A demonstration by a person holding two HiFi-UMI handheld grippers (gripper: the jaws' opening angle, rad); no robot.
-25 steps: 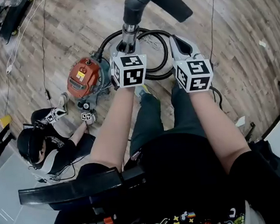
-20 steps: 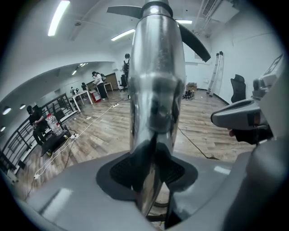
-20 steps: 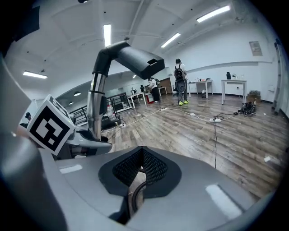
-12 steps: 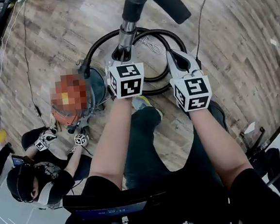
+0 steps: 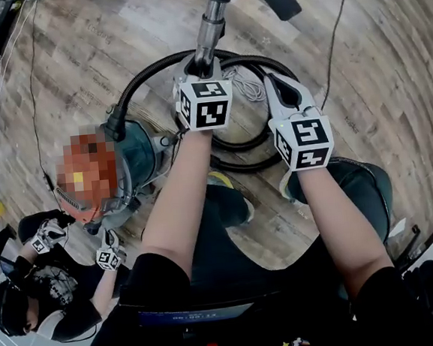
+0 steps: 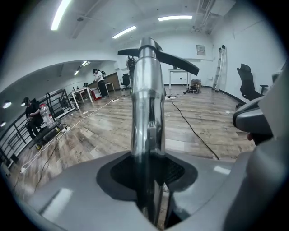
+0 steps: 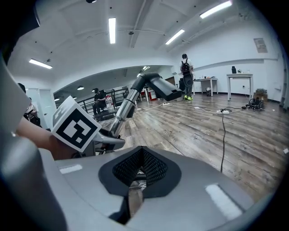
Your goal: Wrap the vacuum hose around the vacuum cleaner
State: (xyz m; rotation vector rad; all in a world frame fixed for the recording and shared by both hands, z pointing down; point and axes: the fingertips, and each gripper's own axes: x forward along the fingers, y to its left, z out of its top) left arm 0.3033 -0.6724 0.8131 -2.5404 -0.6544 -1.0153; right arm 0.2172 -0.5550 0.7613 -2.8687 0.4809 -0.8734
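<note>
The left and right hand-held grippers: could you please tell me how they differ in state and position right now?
The left hand-held gripper is shut on the vacuum's metal tube; the right hand-held gripper is shut on nothing. The left sits on the tube, while the right hangs beside it, clear of the tube, above the coiled black hose. Both are grey and held out over the wooden floor.

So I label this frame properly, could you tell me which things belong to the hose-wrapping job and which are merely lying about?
Job: vacuum cleaner, black hose, metal wand clamped by the left gripper, right gripper (shut, empty).
Lying about: white cord, floor cable, office chair.
</note>
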